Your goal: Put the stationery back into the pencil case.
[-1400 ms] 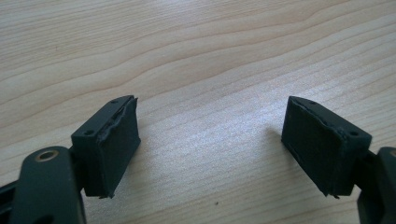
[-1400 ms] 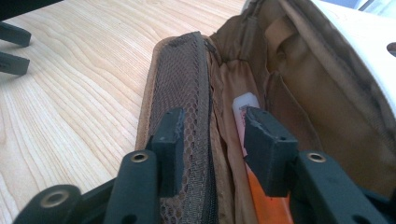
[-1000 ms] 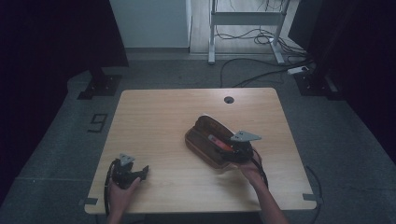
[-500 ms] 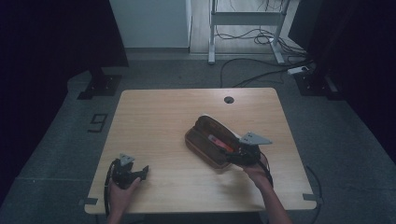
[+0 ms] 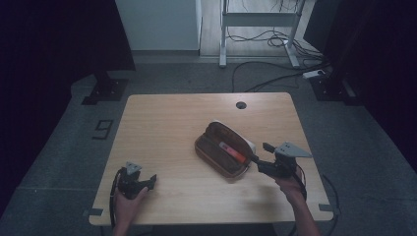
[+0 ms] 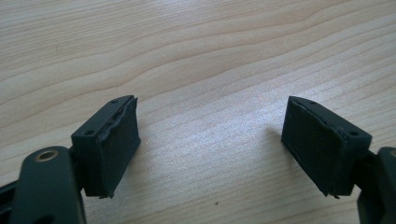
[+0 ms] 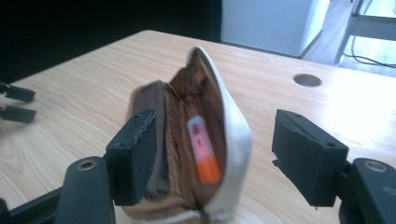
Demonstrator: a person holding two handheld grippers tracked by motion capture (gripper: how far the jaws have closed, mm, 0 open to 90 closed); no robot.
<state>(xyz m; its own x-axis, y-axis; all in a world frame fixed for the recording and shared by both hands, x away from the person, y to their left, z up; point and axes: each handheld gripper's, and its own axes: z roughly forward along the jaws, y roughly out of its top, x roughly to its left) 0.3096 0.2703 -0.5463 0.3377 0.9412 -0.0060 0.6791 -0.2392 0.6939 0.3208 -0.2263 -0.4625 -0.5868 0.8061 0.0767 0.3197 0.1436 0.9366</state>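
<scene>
A brown and white pencil case (image 5: 223, 155) lies open on the wooden table (image 5: 167, 128), with an orange and white marker (image 5: 231, 152) inside it. My right gripper (image 5: 255, 163) is open just off the case's near right end, jaws apart and empty. Its own view looks into the pencil case (image 7: 196, 140) at the marker (image 7: 204, 150), and its jaws straddle the case's near end without touching it. My left gripper (image 5: 151, 180) rests open at the table's front left, far from the case. Its pads (image 6: 114, 142) hover wide over bare wood.
A round cable hole (image 5: 240, 104) sits near the table's far edge. A desk frame (image 5: 258, 29) and cables (image 5: 275, 78) lie on the floor beyond. The left gripper's tips (image 7: 16, 102) show at the left of the right gripper view.
My right gripper has drawn back to the right, from over the case's near end to just beside it. The left gripper has stayed put.
</scene>
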